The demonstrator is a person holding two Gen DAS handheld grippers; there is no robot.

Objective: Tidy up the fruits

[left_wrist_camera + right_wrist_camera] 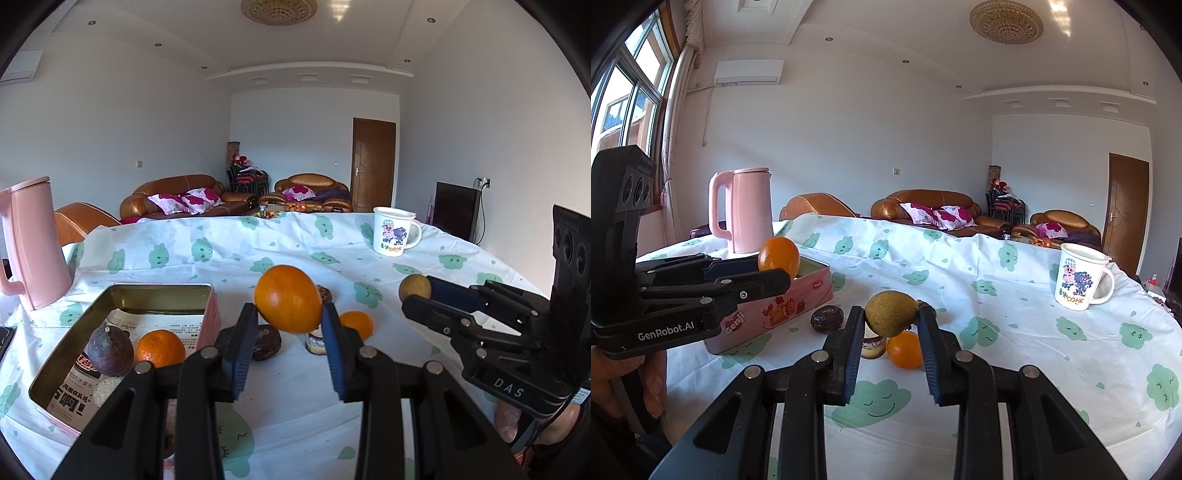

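The counter [406,280], under its white cloth with green clouds, carries a pink kettle [29,243] at far left and a mug [393,230] at far right. Near left sits the open tin [66,354], paper-lined, already holding a dark purple fruit [110,350] and a small orange [160,349]. The left gripper [290,314] has its jaws clenched on a large orange [288,299], lifted clear of the cloth just right of the tin; the right gripper [891,317] grips a greenish-brown pear [891,313] above the middle of the counter. To finish well, I would carry the large orange left over the tin's rim, lower it into the bare far corner, and release only once it rests, so it does not roll onto the fruit inside. A loose orange [905,349] and dark brown pieces [827,318] lie between, awaiting their turn.
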